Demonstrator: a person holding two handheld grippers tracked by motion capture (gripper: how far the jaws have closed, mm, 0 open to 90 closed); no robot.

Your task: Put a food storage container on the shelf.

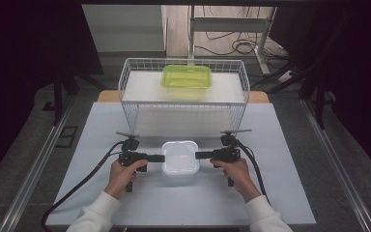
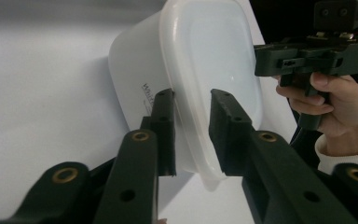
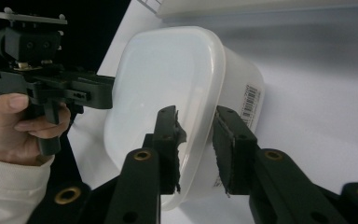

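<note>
On the pale counter (image 1: 280,145), in front of a white wire basket (image 1: 130,92) holding a green tray (image 1: 186,76), sits a lidded white tub (image 1: 179,162), its rim straddled on opposite sides by the parted jaws of the left gripper (image 1: 158,158) and right gripper (image 1: 200,155).

One white tub (image 1: 179,162) — one green container (image 1: 186,76) — one wire basket (image 1: 125,77) — two grippers (image 1: 160,158) (image 1: 199,155).
</note>
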